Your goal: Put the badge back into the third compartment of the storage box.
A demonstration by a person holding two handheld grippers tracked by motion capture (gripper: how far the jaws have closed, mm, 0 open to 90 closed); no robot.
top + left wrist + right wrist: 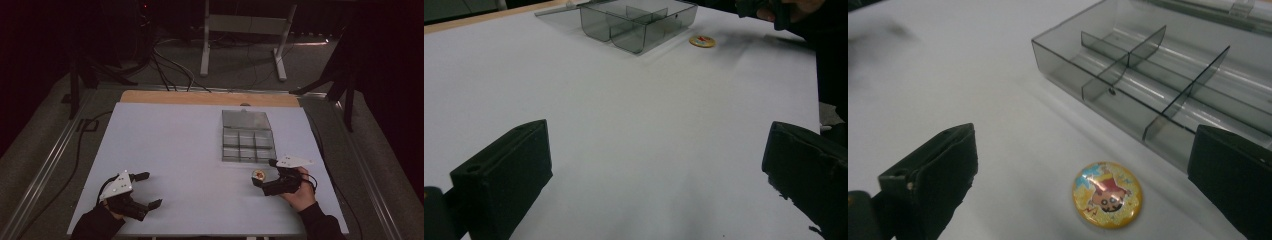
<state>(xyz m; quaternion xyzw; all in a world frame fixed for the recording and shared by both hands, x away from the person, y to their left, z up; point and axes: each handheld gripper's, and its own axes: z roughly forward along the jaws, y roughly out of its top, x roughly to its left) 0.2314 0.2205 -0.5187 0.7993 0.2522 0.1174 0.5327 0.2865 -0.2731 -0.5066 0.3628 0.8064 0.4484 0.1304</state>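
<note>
The round badge (1107,194) (yellow, with a cartoon figure) lay flat on the white surface (175,150), at about five o'clock from the clear divided box (247,136) and not yet lifted. The right gripper (264,173) straddled it, jaws wide apart; the left gripper (147,189) idled, jaws apart. The box's compartments looked empty, so the placing remained.

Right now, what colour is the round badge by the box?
Yellow, with a cartoon figure; the badge shows best in the right gripper view.

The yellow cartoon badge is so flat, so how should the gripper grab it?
Probably by its rim. The badge lies flat and domed on the white table, so the open right gripper should come from above, jaws on opposite edges, clear of the divider box.
</note>
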